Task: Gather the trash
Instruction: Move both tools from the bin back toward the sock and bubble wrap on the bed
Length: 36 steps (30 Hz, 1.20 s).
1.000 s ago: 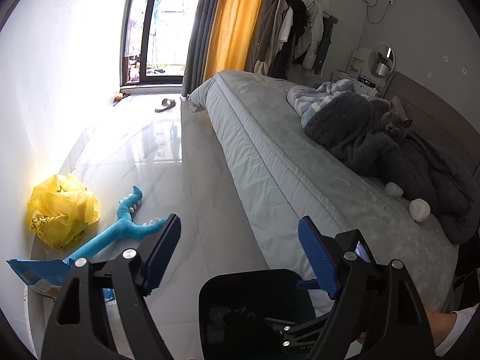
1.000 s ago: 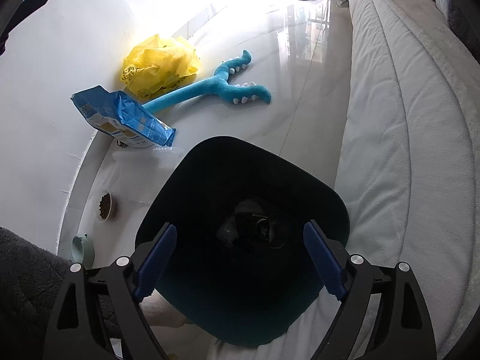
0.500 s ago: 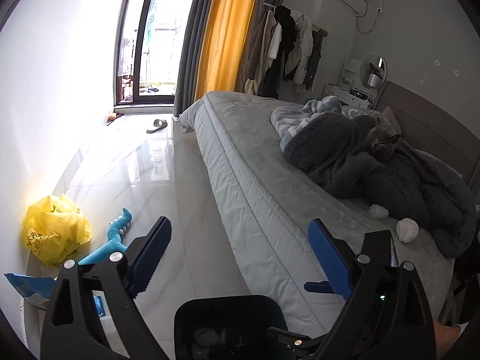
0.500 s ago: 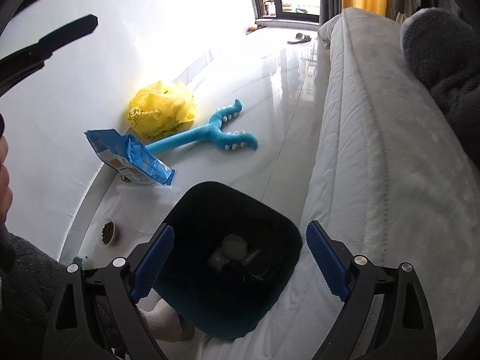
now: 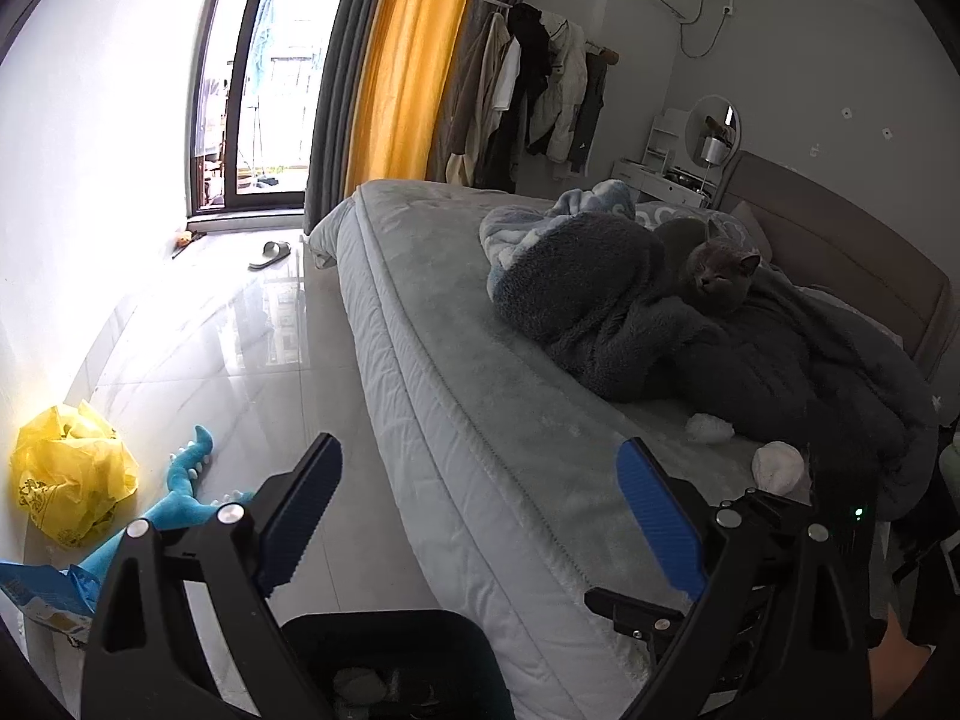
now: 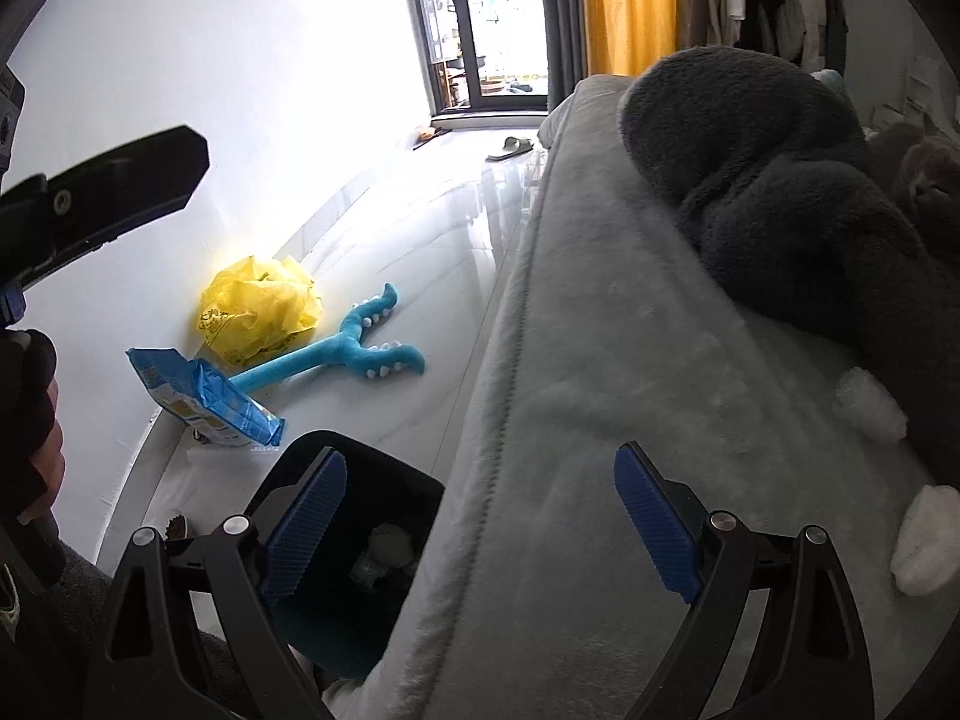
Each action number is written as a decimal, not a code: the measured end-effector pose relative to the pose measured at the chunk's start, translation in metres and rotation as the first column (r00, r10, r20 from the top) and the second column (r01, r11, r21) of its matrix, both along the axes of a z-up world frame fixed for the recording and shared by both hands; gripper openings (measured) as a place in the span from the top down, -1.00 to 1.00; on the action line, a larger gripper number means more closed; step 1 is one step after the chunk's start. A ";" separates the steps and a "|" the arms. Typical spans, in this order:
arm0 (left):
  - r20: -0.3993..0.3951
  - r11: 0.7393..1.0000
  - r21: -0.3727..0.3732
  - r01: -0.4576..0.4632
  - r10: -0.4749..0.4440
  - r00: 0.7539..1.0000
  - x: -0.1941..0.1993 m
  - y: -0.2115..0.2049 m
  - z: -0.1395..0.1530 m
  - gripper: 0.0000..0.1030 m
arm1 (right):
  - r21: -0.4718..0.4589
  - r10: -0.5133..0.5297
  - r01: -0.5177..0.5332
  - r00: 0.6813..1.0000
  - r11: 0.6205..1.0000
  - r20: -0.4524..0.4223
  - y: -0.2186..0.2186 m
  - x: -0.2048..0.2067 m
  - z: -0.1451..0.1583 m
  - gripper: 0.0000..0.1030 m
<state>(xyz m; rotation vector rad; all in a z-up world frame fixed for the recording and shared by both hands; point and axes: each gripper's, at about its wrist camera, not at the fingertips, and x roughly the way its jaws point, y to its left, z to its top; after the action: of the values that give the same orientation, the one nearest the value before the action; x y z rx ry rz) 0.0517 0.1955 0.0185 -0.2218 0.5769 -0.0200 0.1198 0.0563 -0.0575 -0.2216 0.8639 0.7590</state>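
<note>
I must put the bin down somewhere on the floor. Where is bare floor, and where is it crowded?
Free: the shiny floor between the bed and the blue plush toy, up to the slipper. Crowded: along the wall, with the yellow bag, blue packet and black bin.

Grey cat (image 5: pixel 717 276) on bed (image 5: pixel 480 396), blue plush toy (image 6: pixel 354 354) on floor

Occluded and cropped items

The black bin (image 5: pixel 390 648) was cut by the frame's lower edge; its contents were indistinct. The blue packet (image 5: pixel 42 597) was cropped at left.
</note>
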 end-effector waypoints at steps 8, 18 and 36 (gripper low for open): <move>-0.008 0.998 0.016 0.061 -0.061 0.998 0.019 -0.042 -0.004 -0.84 | -0.032 -0.097 0.099 0.994 0.995 0.056 -0.056 0.014 0.005 -0.79; -0.029 0.993 0.028 0.115 -0.114 0.993 0.043 -0.084 -0.012 -0.84 | -0.022 -0.234 0.238 0.966 0.971 0.106 -0.127 0.038 0.016 -0.79; -0.038 0.972 -0.006 0.237 -0.237 0.971 0.104 -0.155 -0.024 -0.84 | -0.063 -0.341 0.346 0.937 0.936 0.080 -0.205 0.075 -0.004 -0.80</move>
<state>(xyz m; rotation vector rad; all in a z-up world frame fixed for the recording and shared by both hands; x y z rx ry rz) 0.1553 0.0406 -0.0051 -0.1535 0.6397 -0.2480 0.1947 -0.1486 -0.0620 -0.1563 0.8397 0.3899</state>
